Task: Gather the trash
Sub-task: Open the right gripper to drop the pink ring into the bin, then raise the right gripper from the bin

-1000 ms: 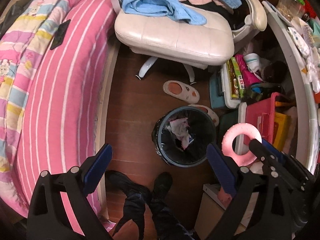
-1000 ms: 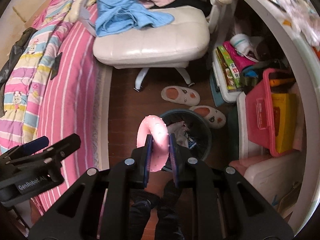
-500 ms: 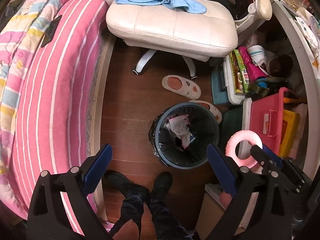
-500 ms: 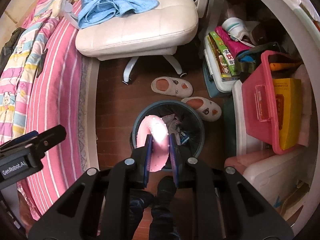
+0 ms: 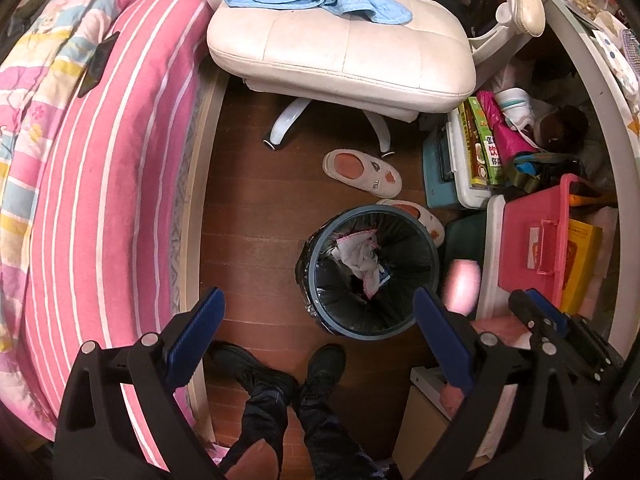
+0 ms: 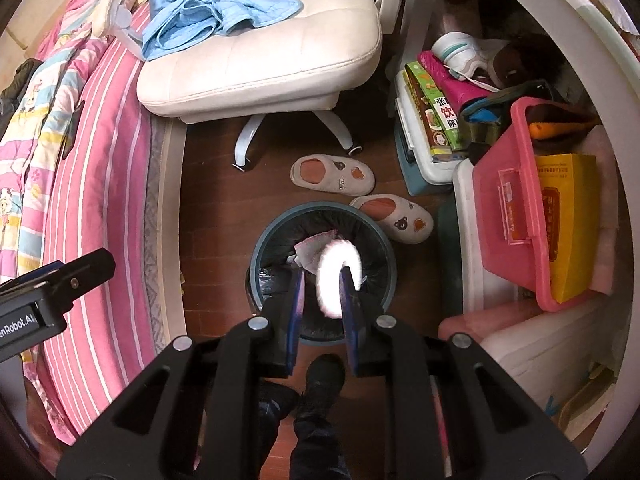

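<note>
A round blue bin [image 5: 370, 268] with a black liner stands on the wooden floor; crumpled white and pink trash [image 5: 362, 254] lies in it. The bin also shows in the right wrist view [image 6: 280, 236]. A pink ring [image 6: 336, 276] is blurred, falling between my right gripper's parted fingers above the bin; it also shows in the left wrist view [image 5: 463, 286] beside the bin's right rim. My right gripper [image 6: 322, 286] is open over the bin. My left gripper [image 5: 318, 320] is open and empty above the bin's near side.
A white swivel chair [image 5: 344, 48] with blue clothes stands behind the bin. Two slippers [image 5: 362, 172] lie by it. A pink striped bed [image 5: 100, 180] runs along the left. Storage boxes and a pink crate [image 5: 536, 236] crowd the right. The person's shoes [image 5: 320, 368] are near the bin.
My right gripper moved over the bin, opened and let go of the pink ring, which is now dropping. The left gripper moved forward slightly and stayed open.
</note>
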A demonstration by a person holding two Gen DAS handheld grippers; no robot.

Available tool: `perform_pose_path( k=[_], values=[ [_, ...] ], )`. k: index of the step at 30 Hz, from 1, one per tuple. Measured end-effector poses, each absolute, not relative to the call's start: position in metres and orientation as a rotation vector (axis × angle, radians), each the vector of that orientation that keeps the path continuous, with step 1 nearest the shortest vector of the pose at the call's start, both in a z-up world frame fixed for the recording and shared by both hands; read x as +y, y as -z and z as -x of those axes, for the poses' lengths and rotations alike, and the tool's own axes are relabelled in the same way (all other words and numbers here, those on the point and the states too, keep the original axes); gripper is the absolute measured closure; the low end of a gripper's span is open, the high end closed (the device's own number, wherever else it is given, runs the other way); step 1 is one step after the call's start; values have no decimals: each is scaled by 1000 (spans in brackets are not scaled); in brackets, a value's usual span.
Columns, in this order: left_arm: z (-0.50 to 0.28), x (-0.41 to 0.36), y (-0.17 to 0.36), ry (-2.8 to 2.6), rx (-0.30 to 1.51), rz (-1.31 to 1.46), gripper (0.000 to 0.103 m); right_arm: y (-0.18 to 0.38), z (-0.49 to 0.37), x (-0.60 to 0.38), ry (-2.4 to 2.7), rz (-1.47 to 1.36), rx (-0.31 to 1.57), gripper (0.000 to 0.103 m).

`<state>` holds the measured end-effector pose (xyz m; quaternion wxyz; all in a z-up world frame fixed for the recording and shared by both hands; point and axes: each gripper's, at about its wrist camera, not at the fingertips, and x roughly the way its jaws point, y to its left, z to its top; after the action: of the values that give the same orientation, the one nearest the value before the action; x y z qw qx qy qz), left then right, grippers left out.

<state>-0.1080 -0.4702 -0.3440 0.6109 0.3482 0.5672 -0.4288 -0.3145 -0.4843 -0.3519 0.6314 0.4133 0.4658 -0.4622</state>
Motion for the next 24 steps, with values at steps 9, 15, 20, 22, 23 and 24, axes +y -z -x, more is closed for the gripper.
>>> perform_pose_path(
  k=[9, 15, 20, 22, 23, 24],
  values=[
    [107, -471, 343, 991, 1313, -799, 11, 347, 314, -482, 1065, -943, 1050, 60],
    [106, -470, 340, 994, 1312, -799, 11, 337, 312, -477, 1092, -913, 1026, 7],
    [107, -468, 337, 995, 1314, -798, 10, 335, 310, -476, 1090, -915, 1035, 5],
    [107, -466, 334, 996, 1312, -797, 10, 334, 310, -476, 1089, -914, 1036, 5],
    [108, -466, 332, 996, 1312, -796, 10, 334, 310, -476, 1089, -914, 1036, 5],
    [109, -464, 331, 996, 1311, -795, 11, 333, 310, -475, 1089, -914, 1035, 5]
  ],
)
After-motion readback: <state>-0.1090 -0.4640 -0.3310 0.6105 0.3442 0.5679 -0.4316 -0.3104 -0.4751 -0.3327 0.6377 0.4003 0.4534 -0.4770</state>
